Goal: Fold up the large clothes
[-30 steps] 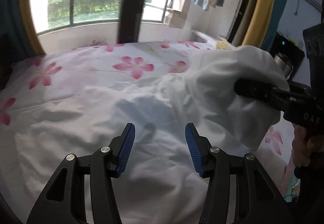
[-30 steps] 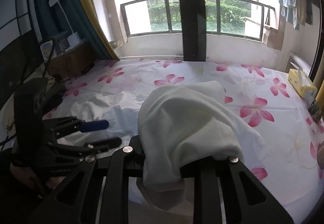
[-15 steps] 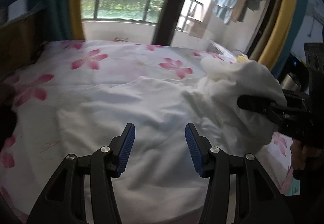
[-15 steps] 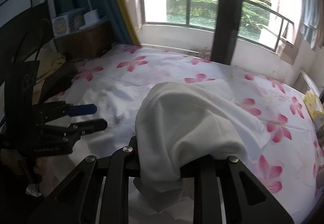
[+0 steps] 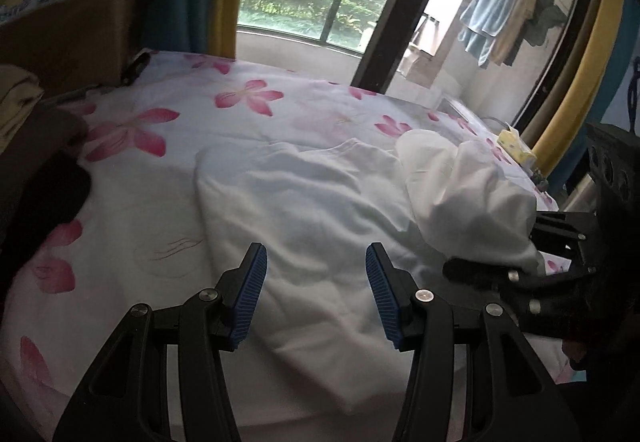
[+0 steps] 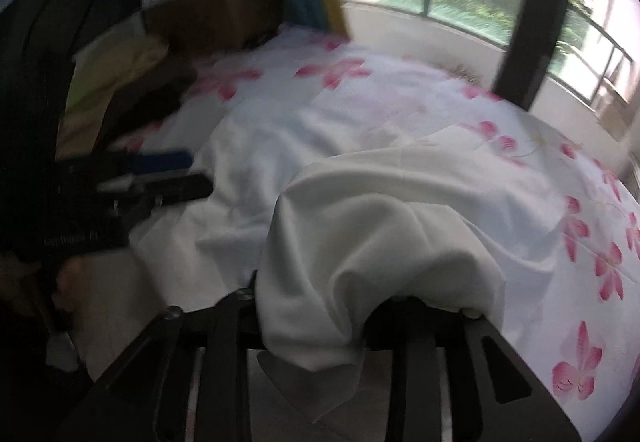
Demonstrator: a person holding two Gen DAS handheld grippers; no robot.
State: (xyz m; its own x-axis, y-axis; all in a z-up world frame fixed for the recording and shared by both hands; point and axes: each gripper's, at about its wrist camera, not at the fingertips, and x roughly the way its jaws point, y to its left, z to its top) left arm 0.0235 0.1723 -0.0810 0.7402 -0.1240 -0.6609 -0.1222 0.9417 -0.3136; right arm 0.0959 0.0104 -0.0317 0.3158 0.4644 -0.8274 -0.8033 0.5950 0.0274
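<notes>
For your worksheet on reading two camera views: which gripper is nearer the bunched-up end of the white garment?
Right. The right gripper has the bunched end draped over its fingers; the left gripper hovers open beside it, above the garment's flat part.

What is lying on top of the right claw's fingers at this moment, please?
A bunched fold of the white garment drapes over the right claw, hiding both fingertips. Its jaws have just been opening; whether they grip the cloth cannot be seen.

The left tool (image 5: pixel 316 296) hovers with jaws apart and empty; the right tool's (image 6: pixel 362 306) jaws have just been opening, cloth-draped.
</notes>
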